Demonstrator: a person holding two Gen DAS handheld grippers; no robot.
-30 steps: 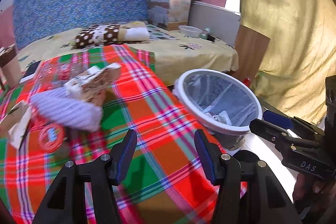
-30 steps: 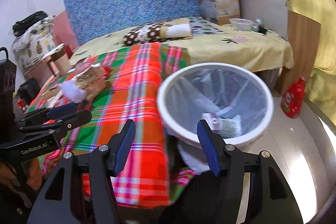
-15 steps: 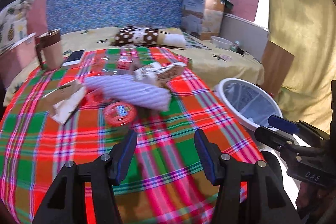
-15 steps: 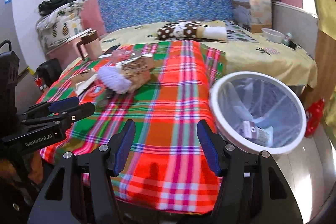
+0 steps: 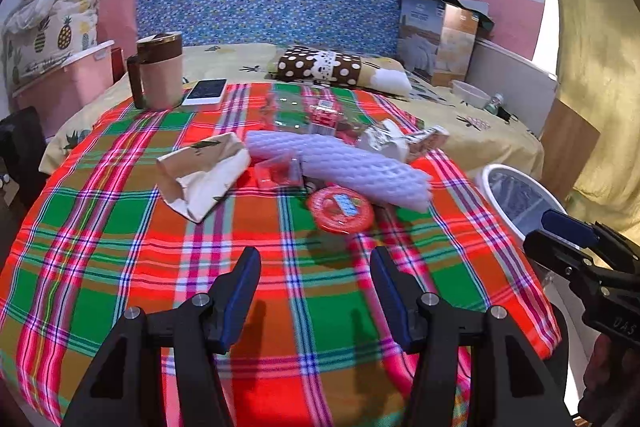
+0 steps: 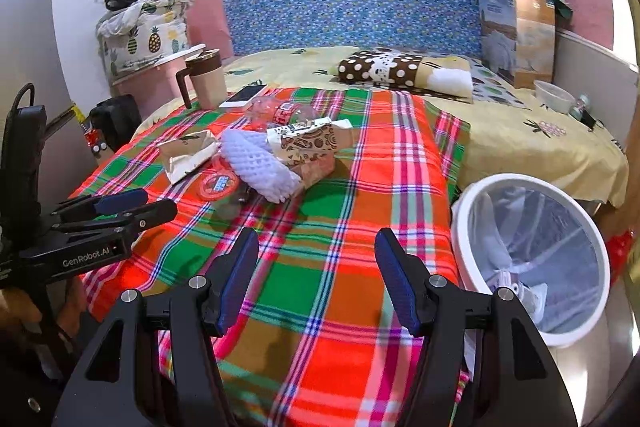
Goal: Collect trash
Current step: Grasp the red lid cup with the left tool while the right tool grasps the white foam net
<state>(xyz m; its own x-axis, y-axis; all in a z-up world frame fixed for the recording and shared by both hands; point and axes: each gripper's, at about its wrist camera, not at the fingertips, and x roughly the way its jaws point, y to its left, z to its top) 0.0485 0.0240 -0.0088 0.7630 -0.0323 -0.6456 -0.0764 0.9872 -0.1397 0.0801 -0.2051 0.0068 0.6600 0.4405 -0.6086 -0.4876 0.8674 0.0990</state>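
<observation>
Trash lies in a heap on the plaid cloth (image 5: 120,227): a white foam net sleeve (image 5: 340,163), a red round lid (image 5: 340,209), a crumpled paper bag (image 5: 204,173), a patterned paper wrapper (image 6: 308,143) and clear plastic packaging (image 5: 316,111). My left gripper (image 5: 315,279) hovers open and empty over the cloth, just short of the lid. My right gripper (image 6: 316,267) is also open and empty, over the cloth's right half. The white-rimmed bin (image 6: 532,259) with a clear liner stands to the right of the bed and holds some wrappers.
A brown and pink mug (image 5: 158,71) and a phone (image 5: 206,91) sit at the far left of the cloth. A polka-dot pillow (image 5: 320,71), a cardboard box (image 5: 436,39) and a bowl (image 6: 554,95) lie further back. A pink storage box (image 5: 60,83) stands left of the bed.
Both views have swung left, away from the bin and toward the trash heap. The heap now sits ahead of the left gripper. Both grippers stayed open and empty.
</observation>
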